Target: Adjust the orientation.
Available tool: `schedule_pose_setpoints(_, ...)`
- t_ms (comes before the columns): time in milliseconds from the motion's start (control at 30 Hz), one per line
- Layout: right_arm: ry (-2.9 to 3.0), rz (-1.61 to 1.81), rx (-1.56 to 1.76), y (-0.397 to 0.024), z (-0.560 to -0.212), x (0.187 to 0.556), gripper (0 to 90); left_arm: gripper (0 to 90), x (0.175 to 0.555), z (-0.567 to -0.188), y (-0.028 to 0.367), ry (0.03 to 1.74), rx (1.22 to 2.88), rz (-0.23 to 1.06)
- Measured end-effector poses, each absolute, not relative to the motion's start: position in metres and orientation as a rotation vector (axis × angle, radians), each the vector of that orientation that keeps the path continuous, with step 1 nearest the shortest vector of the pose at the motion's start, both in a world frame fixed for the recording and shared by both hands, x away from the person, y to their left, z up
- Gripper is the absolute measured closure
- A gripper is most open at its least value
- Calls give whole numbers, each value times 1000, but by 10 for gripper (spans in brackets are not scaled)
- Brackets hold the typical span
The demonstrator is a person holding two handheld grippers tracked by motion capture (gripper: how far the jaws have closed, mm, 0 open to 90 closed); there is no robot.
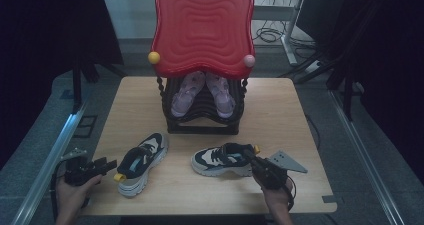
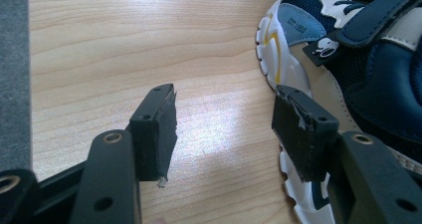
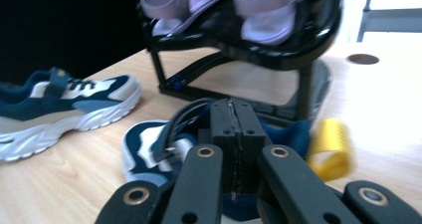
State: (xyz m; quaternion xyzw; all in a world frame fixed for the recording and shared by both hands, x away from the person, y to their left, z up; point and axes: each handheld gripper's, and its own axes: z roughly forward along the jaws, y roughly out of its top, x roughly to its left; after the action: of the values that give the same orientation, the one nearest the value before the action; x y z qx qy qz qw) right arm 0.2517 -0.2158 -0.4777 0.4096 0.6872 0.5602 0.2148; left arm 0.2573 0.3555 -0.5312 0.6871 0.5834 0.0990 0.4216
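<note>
Two navy, beige and white sneakers lie on the wooden table [image 1: 280, 115]. The left sneaker [image 1: 142, 162] points away at an angle, its yellow heel loop [image 1: 119, 177] toward me. My left gripper [image 1: 111, 164] rests open just left of that heel; in the left gripper view its jaws [image 2: 224, 129] stand wide over bare wood, the sneaker [image 2: 348, 59] beside the right jaw. The right sneaker [image 1: 220, 160] lies sideways. My right gripper [image 1: 248, 155] hovers at its heel; its pads [image 3: 232, 109] are pressed together above the shoe's opening [image 3: 149, 149], beside the yellow loop [image 3: 331, 147].
A black shoe rack [image 1: 202, 110] with a red wavy top [image 1: 202, 27] stands at the table's back middle, holding a pair of lilac sandals [image 1: 186, 92]. In the right gripper view the rack [image 3: 278, 55] is just beyond the sneaker. Dark floor and cables surround the table.
</note>
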Motion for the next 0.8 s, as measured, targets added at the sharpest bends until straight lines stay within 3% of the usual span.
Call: schedule_pose_setpoints(800, 1951, 1462, 1212, -260, -494, 310, 895, 430, 258, -532, 353, 1462, 1726, 242)
